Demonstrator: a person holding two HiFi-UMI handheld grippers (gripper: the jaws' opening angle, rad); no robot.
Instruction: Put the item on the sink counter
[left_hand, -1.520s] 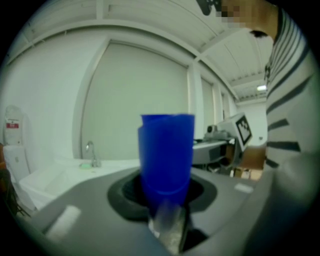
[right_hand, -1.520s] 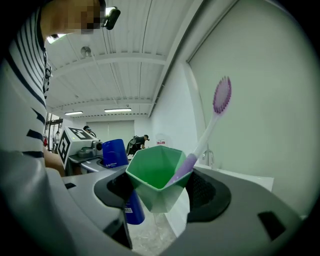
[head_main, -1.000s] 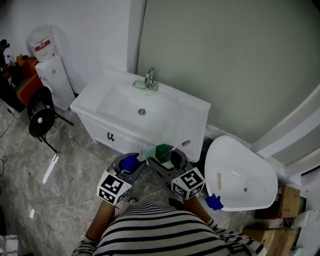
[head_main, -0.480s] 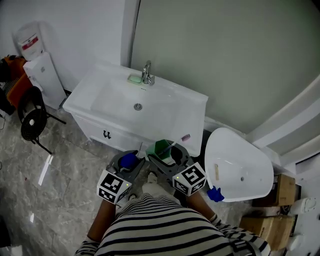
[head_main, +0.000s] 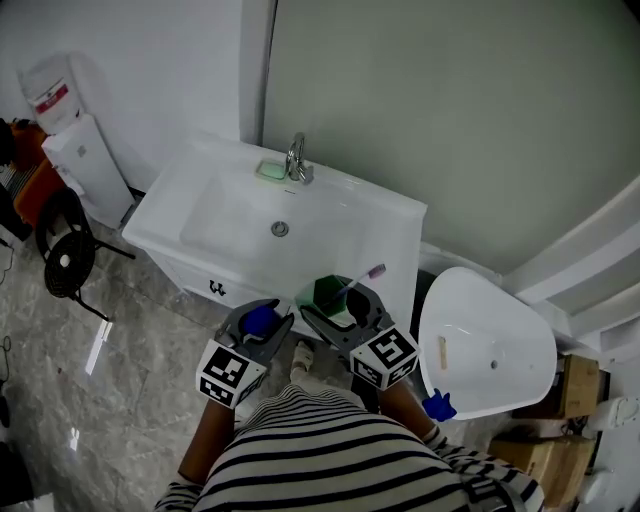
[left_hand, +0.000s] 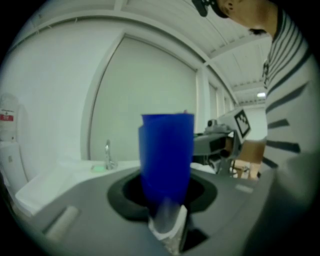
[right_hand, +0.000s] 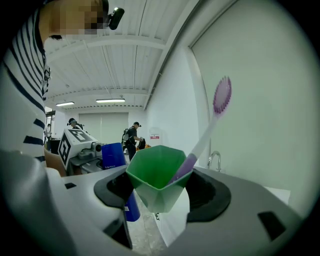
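Plastic, prob. light & stiff: green cup (head_main: 327, 297) w/ loose toothbrush (head_main: 361, 279) is clamped mid-wall in right gripper (head_main: 335, 308), just short of sink counter (head_main: 385, 215), best kept upright; blue container (head_main: 258, 321) is pinched in left gripper (head_main: 262, 326).

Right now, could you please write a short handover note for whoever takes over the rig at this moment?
Left gripper: shut on a blue container, held upright.
Right gripper: shut on a green cup with a toothbrush leaning in it.
Position: both grippers are in front of the cabinet, short of the sink counter.
On the counter: only the faucet and a green soap beside it.
Done: both items picked up.
Left: carry them over the counter, set each down upright on the flat rim, then release.
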